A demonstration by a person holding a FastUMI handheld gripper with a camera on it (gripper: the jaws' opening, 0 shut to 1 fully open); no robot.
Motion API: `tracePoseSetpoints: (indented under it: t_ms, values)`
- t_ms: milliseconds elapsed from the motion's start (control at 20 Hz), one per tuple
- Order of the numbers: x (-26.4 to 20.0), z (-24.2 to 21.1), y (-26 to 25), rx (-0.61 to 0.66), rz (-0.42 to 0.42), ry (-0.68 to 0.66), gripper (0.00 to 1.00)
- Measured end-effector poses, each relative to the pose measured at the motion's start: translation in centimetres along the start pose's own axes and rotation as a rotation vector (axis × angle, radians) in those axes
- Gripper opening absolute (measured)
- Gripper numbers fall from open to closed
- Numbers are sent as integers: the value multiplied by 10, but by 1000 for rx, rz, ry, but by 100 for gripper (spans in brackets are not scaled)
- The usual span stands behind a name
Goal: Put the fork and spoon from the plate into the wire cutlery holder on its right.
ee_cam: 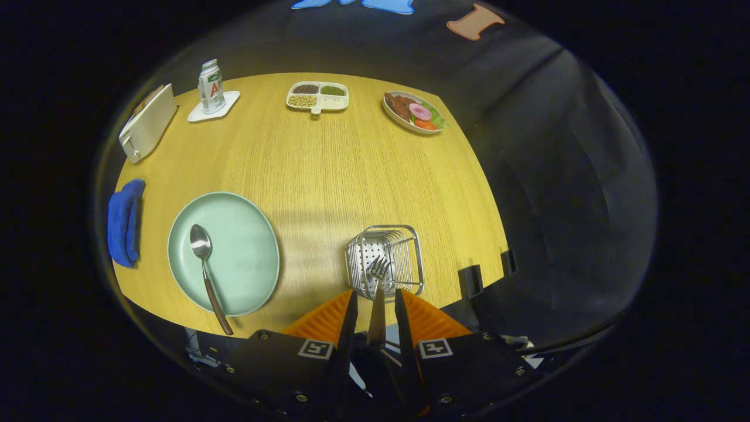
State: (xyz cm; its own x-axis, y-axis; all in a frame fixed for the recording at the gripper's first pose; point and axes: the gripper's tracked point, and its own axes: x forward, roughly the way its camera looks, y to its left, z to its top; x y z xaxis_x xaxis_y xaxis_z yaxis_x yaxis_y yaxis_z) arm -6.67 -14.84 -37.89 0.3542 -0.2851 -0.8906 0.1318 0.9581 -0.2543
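My gripper [375,302] is shut on the fork [378,293], gripping its handle between both fingers. The fork's tines point ahead and hang over the wire cutlery holder [410,255], which stands just beyond the fingers on the wooden table. To the left of the holder lies the pale green plate [246,246]. A spoon [205,264] with a dark handle rests on the plate, its bowl pointing away and its handle reaching past the plate's near rim.
A blue cloth [124,223] lies left of the plate. At the far side stand a toaster [146,122], a can on a white coaster [212,88], a divided snack tray [318,97] and a dish of food [413,111]. Two black clips [470,280] sit at the table's right edge.
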Motion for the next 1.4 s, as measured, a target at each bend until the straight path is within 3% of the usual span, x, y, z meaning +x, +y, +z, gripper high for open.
tracePoseSetpoints:
  t_ms: [750, 1400]
  values:
    - [-26, 9, 118, -372, 112, -57, 39]
    - [-5, -24, 203, -458, 207, 98, 38]
